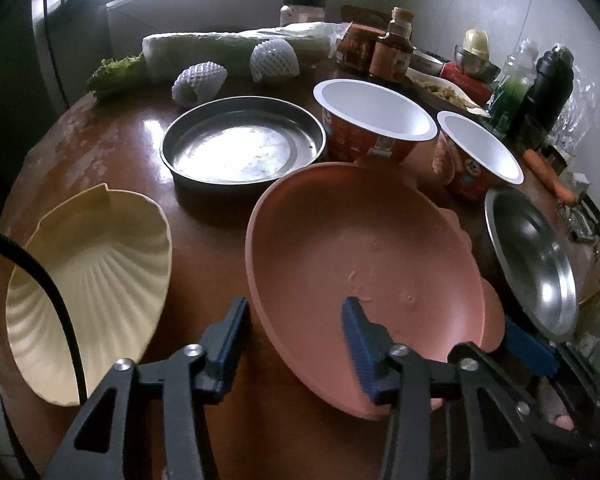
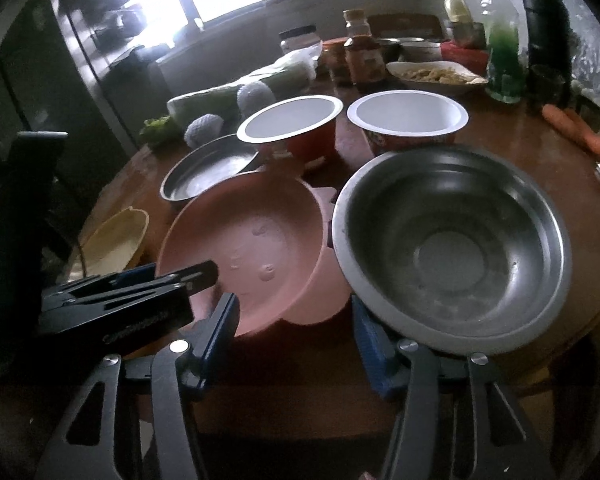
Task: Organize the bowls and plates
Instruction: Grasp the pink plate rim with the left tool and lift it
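Left wrist view, left gripper [image 1: 296, 336] straddling pink bowl's [image 1: 364, 264] near rim, not clamped, cream shell dish [image 1: 100, 280] at nine o'clock, right gripper [image 2: 296, 328] released, steel bowl [image 2: 452, 252] at two o'clock.

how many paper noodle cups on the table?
2. One red paper noodle cup with white inside stands behind the pink plastic plate; the other red paper cup stands just right of it, behind the steel bowl. Clutter behind could hide more.
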Available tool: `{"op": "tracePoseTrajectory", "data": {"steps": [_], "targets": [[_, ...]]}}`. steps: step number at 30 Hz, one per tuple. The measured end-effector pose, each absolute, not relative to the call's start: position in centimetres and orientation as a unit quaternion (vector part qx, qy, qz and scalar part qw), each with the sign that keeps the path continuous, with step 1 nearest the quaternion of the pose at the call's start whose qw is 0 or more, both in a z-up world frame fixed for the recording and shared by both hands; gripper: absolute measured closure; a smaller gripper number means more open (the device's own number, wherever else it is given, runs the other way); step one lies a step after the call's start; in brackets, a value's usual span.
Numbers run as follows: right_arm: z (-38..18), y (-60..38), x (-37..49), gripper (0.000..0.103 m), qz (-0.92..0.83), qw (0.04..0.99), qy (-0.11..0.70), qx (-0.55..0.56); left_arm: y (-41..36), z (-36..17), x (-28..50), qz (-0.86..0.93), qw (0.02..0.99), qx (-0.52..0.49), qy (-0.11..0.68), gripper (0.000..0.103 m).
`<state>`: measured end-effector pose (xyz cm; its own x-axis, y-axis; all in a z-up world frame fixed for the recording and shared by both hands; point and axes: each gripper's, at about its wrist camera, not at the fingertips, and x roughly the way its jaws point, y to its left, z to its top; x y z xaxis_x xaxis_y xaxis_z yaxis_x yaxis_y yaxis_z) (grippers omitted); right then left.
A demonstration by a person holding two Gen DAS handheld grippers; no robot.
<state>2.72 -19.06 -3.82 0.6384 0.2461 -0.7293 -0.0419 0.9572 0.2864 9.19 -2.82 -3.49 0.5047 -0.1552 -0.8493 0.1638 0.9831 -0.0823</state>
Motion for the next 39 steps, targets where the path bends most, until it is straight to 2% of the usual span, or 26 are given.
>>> {"op": "tracePoseTrajectory", "data": {"steps": [2, 6, 18, 39], "targets": [[-4.0, -18.7, 3.0, 0.049, 0.067, 0.898, 0.420, 0.108, -2.9, -3.5, 9.2, -0.097, 0.868, 0.005, 0.488, 0.065], [-4.2, -18.6, 3.4, 0.053, 0.056, 0.903, 0.415, 0.099, -2.9, -3.5, 9.1, -0.097, 0.869, 0.004, 0.486, 0.066], [-3.2, -18.2, 2.2, 0.053, 0.064, 0.907, 0.407, 0.086, -2.4, -1.6, 6.9, -0.101, 0.879, 0.015, 0.465, 0.066], [2.7, -15.1, 2.6, 0.054, 0.120, 0.929, 0.346, 0.047, 1.7, 3.4, 6.3, -0.064, 0.905, -0.012, 0.421, 0.066]]}}
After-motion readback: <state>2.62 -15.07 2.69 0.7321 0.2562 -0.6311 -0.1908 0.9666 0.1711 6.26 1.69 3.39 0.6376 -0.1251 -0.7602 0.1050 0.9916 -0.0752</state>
